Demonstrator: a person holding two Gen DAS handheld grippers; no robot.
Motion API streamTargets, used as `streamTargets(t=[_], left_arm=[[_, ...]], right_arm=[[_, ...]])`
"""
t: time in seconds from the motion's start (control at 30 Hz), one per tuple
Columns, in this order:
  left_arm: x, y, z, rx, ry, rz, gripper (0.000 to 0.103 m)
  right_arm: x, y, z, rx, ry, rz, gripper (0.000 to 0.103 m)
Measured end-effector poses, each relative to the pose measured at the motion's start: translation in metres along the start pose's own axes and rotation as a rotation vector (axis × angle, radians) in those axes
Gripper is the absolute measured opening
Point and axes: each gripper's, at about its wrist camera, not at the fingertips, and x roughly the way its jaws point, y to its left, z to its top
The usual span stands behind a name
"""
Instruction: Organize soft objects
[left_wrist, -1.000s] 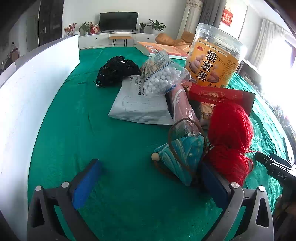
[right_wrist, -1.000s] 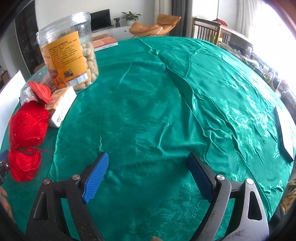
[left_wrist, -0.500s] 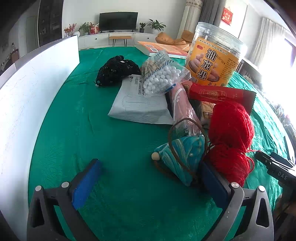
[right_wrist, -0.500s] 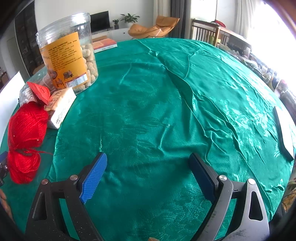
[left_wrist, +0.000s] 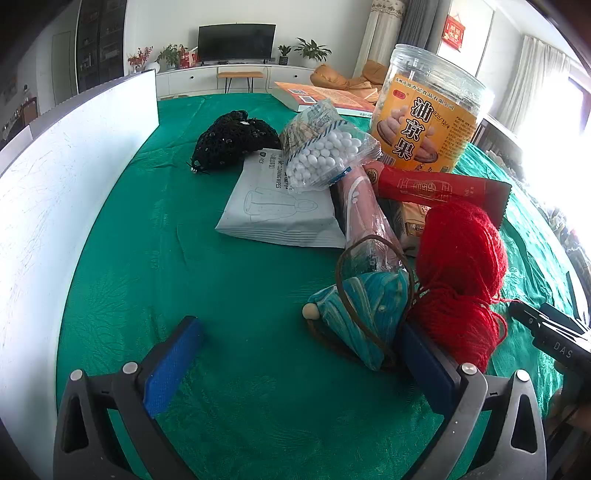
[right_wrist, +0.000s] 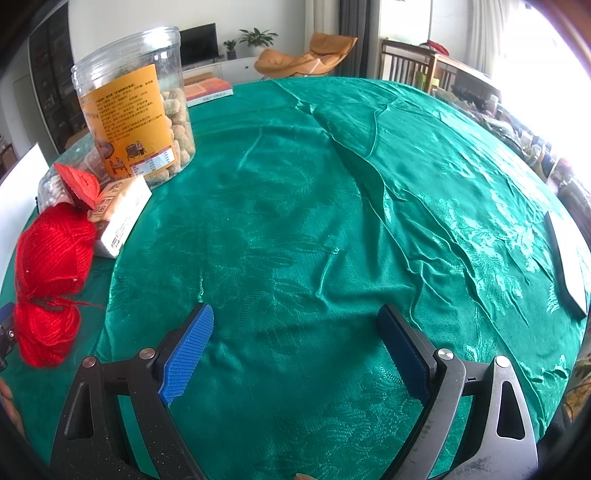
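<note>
A red yarn skein (left_wrist: 460, 273) lies on the green tablecloth, also in the right wrist view (right_wrist: 51, 273). A teal pouch (left_wrist: 364, 314) with a brown cord lies beside it, close to my left gripper's right finger. A black beaded pouch (left_wrist: 232, 138) lies further back. A grey wipes pack (left_wrist: 280, 206), a bag of white balls (left_wrist: 325, 158) and a pink packet (left_wrist: 364, 218) lie between them. My left gripper (left_wrist: 299, 354) is open and empty just above the cloth. My right gripper (right_wrist: 295, 343) is open and empty over bare cloth.
A tall snack jar (left_wrist: 428, 114) stands at the back, also in the right wrist view (right_wrist: 136, 114). A red wrapper (left_wrist: 439, 188) and a white box (right_wrist: 122, 218) lie by it. A white board (left_wrist: 55, 206) stands along the left. A flat white object (right_wrist: 567, 266) lies at right.
The right gripper has shifted slightly; the view has drifted a little. The left gripper and the objects have not moved.
</note>
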Motion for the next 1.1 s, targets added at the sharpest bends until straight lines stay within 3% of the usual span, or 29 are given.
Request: streamTargets(t=[1.1], left_arm=[[0.0002,0.0003,0.0002,-0.001,0.0,-0.001,0.103]], right_arm=[[0.0072,-0.0022,0.0039,-0.004,-0.003,-0.002,0.093]])
